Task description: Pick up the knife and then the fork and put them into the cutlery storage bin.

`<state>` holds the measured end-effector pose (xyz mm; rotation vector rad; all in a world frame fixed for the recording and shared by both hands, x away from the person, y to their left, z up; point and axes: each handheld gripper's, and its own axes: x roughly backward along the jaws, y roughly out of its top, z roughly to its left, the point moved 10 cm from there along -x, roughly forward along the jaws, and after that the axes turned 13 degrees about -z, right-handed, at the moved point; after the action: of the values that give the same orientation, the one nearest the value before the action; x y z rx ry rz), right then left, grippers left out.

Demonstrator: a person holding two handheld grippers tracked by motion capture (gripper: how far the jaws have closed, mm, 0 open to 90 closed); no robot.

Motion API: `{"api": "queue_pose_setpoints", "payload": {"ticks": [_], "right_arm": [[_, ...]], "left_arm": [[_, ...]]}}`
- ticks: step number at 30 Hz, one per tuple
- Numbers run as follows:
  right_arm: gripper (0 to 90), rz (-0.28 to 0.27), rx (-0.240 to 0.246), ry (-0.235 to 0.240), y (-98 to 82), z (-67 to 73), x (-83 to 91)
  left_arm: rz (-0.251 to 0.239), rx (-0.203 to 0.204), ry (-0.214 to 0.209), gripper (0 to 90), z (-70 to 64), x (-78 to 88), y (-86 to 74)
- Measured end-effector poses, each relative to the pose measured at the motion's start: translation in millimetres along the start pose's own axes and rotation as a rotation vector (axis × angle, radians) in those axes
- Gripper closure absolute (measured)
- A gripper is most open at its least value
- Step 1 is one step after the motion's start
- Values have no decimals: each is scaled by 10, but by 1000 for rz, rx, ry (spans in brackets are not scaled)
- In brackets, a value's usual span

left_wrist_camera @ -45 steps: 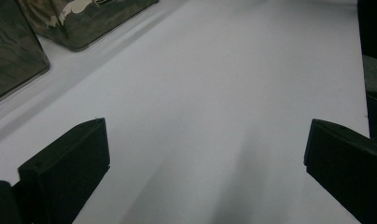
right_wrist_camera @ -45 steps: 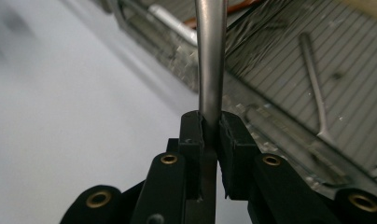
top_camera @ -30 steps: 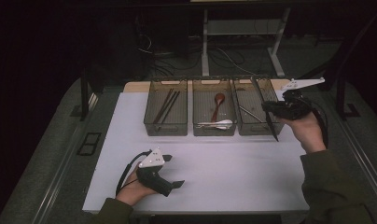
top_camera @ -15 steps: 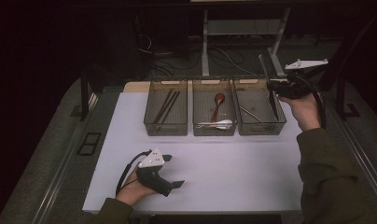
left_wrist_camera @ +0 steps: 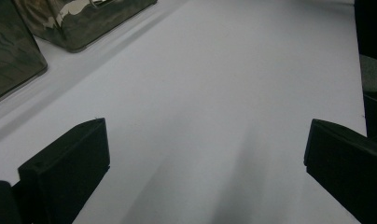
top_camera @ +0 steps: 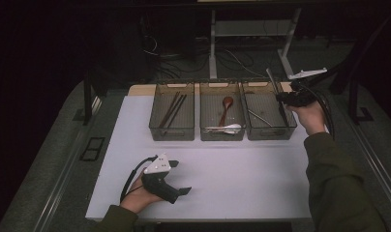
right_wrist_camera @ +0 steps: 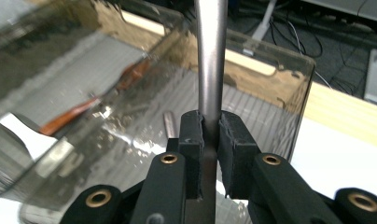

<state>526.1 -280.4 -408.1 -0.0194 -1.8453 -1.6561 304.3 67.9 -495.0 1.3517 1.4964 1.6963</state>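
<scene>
Held thing: a slim, straight, grey metal utensil handle (right_wrist_camera: 211,70), smooth and dull-shining, its working end out of sight; it stands between the pads and rises past the top of the right gripper view.
Its place: over the right-hand bin of three, near the table's far right corner; in the high view it shows as a thin rod (top_camera: 276,92) slanting up and away from the hand.
Right gripper (right_wrist_camera: 211,135): black jaws nearly closed, pads clamped on the handle from both sides.
Left gripper (top_camera: 184,191): resting on the white table top near the front edge, left of middle; jaws spread wide, nothing between them.
Bins: three clear smoky plastic rectangular bins in a row along the far edge; the right bin (top_camera: 268,130) holds a silver metal utensil (top_camera: 259,117) lying aslant on its floor.
Middle bin (top_camera: 222,137): a reddish-brown wooden spoon (top_camera: 226,107) and a white spoon (top_camera: 227,128).
Left bin (top_camera: 172,135): dark chopsticks (top_camera: 173,109).
Open room: the white table top (top_camera: 242,174) lies bare from the bins to the front edge and between the two hands.
In the way: the right bin's clear walls stand just beside the held handle.
</scene>
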Motion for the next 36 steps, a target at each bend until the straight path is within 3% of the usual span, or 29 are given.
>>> {"api": "queue_pose_setpoints", "payload": {"ticks": [9,23,30,36], "right_arm": [[794,74,1,17,-148,-4,-102],[789,178,98,15,-264,149,-410],[800,185,69,4,-313,153,-481],[721,153,36,22,-282,155,-413]], "left_arm": [[2,-2,-3,0,-6,-10,-1],[3,-4,-6,0,-9,-13,1],[3,-4,-7,0,-13,-11,4],[3,-3,-6,0,-18,-18,2]]}}
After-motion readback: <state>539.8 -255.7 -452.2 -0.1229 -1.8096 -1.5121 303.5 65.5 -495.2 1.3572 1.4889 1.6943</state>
